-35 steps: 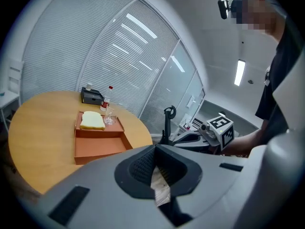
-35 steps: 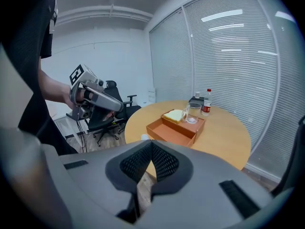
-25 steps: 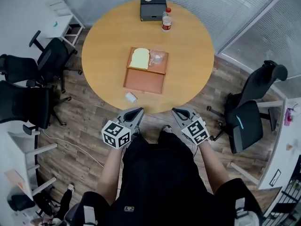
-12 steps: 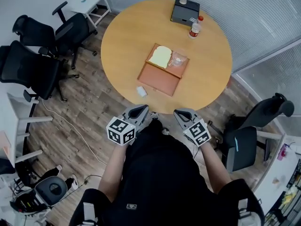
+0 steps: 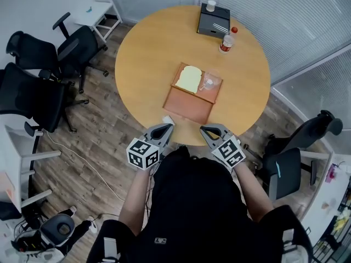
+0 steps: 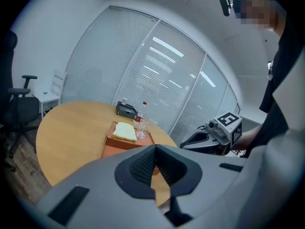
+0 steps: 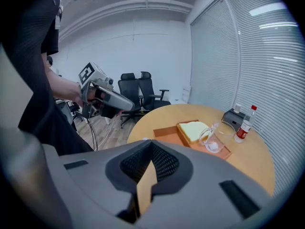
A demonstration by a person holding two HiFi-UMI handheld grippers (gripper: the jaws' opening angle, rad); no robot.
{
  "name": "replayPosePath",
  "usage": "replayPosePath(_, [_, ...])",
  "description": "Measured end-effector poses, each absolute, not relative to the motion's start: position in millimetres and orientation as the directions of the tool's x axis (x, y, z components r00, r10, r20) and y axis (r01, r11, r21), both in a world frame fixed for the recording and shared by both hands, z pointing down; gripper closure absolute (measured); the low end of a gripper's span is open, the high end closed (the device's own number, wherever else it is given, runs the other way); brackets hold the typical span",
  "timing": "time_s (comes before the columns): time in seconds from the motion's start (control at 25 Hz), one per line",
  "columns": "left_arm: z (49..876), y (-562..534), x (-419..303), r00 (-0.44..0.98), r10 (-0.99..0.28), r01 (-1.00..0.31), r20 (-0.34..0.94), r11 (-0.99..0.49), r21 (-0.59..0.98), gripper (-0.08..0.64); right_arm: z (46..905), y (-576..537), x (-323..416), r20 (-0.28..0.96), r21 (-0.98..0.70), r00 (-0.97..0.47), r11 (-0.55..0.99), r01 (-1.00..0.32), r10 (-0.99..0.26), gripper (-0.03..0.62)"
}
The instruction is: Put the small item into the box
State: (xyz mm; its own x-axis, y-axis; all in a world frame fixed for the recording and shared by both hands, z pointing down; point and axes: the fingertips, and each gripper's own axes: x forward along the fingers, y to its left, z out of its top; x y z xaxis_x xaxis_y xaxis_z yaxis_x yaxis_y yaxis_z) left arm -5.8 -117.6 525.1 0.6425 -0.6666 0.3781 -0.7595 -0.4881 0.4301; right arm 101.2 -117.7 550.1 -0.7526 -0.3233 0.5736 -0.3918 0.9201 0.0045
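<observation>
A small white item lies near the round table's front edge, just ahead of my left gripper's tip. The brown box lies open at the table's middle, with a yellow pad and a clear glass in its far half. My left gripper and right gripper hover side by side at the front edge, both shut and empty. In the left gripper view the jaws meet with the box beyond. In the right gripper view the jaws point towards the box.
A black case with a white cup on top and a red-capped bottle stand at the table's far side. Office chairs stand left and right of the table. A person's body fills the near foreground.
Both grippers have come forward to the table's front edge. The small white item now lies right at the left gripper's tip. The head view has swung round.
</observation>
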Motion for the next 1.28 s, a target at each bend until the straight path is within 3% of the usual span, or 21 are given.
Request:
replayPosePath(0.64, [581, -140, -30, 0.658, -0.627, -0.741, 0.417, -0.439, 0.508, 0.554, 574, -142, 99, 0.624, -0.017, -0.713, 0.907, -0.422, -0.32, 0.588])
replayPosePath(1.16, [636, -146, -35, 0.615, -0.574, -0.787, 0.541, -0.487, 0.379, 0.552, 593, -153, 109, 0.622, -0.106, -0.715, 0.87, -0.481, -0.32, 0.588])
replayPosePath(1.28, [648, -151, -36, 0.59, -0.56, -0.8, 0.581, -0.499, 0.332, 0.482, 593, -153, 105, 0.619, -0.115, -0.716, 0.865, -0.489, -0.323, 0.588])
